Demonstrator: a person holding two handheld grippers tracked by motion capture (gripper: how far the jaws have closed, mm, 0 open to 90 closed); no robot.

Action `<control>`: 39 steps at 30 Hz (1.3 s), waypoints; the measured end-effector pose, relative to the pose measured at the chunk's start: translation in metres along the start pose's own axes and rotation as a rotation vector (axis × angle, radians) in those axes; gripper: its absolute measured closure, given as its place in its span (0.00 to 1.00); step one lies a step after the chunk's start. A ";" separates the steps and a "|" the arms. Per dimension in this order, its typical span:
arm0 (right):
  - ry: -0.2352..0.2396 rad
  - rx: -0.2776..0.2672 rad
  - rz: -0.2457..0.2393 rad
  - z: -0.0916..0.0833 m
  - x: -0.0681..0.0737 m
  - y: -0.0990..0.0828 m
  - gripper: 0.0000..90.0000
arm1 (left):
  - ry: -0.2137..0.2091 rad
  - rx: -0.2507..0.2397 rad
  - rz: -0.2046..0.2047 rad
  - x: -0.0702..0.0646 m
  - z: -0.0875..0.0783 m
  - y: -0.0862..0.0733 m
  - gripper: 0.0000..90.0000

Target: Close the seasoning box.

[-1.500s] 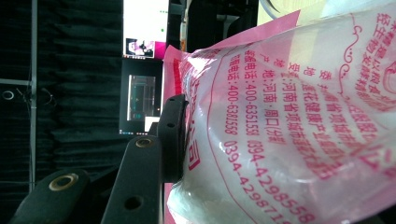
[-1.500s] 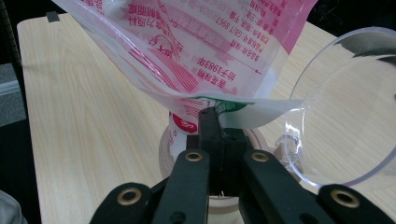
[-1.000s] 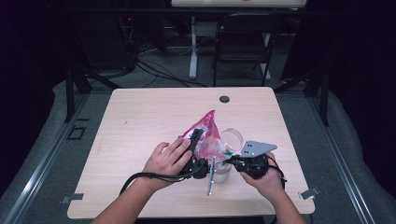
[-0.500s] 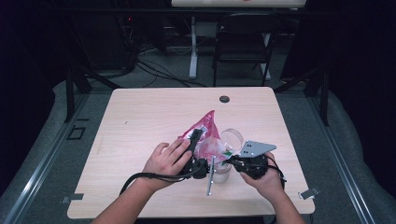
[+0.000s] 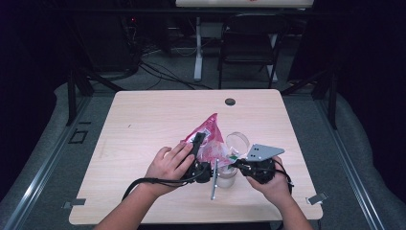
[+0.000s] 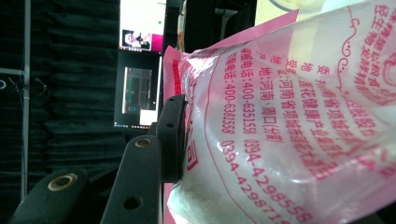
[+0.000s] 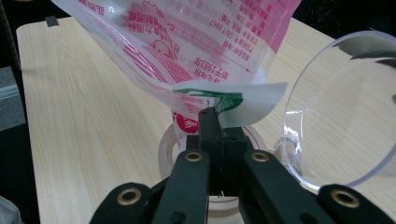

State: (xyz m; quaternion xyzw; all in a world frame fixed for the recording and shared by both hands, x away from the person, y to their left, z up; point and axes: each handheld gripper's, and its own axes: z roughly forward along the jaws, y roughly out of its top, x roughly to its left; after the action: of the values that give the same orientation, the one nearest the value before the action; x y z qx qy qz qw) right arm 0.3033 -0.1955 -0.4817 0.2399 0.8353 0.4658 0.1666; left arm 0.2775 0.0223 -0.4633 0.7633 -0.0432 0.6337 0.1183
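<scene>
A pink-and-clear printed bag [image 5: 207, 139] is held tilted above a clear jar [image 5: 227, 176] near the table's front. My left gripper [image 5: 200, 143] is shut on the bag's side. In the left gripper view one black pad [image 6: 171, 135] presses into the film of the bag [image 6: 289, 121], and the other jaw is hidden behind it. My right gripper [image 7: 211, 122] is shut on the bag's green-and-white lower corner [image 7: 233, 100], just over the jar's pale rim [image 7: 167, 150]. In the high view the right gripper [image 5: 235, 164] is right of the jar.
The jar's clear round lid [image 5: 238, 142] stands open behind it and appears large in the right gripper view [image 7: 341, 112]. A slim metal bar [image 5: 214, 182] lies by the jar. The wooden table [image 5: 143, 124] has a dark grommet [image 5: 230, 101] at its far edge. A chair [image 5: 249, 45] stands beyond.
</scene>
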 end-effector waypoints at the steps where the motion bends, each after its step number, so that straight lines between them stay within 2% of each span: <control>1: -0.001 0.004 -0.003 0.000 0.000 0.000 1.00 | 0.000 0.001 0.001 0.000 0.000 0.000 0.72; 16: -0.004 -0.009 -0.002 -0.001 0.001 0.001 1.00 | -0.020 0.020 -0.027 -0.002 0.001 -0.007 0.72; 25: -0.010 -0.026 -0.014 -0.005 0.003 0.005 1.00 | -0.038 0.039 -0.073 -0.002 0.003 -0.016 0.72; 30: -0.012 -0.026 -0.015 -0.005 0.004 0.005 1.00 | -0.050 0.044 -0.079 -0.007 0.003 -0.018 0.72; 39: -0.013 -0.037 -0.018 -0.006 0.004 0.007 1.00 | -0.062 0.057 -0.099 -0.009 0.003 -0.021 0.72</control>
State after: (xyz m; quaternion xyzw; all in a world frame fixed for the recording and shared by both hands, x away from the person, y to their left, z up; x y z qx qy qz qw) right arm 0.2984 -0.1949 -0.4730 0.2323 0.8274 0.4783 0.1805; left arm 0.2830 0.0417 -0.4749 0.7867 0.0091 0.6041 0.1265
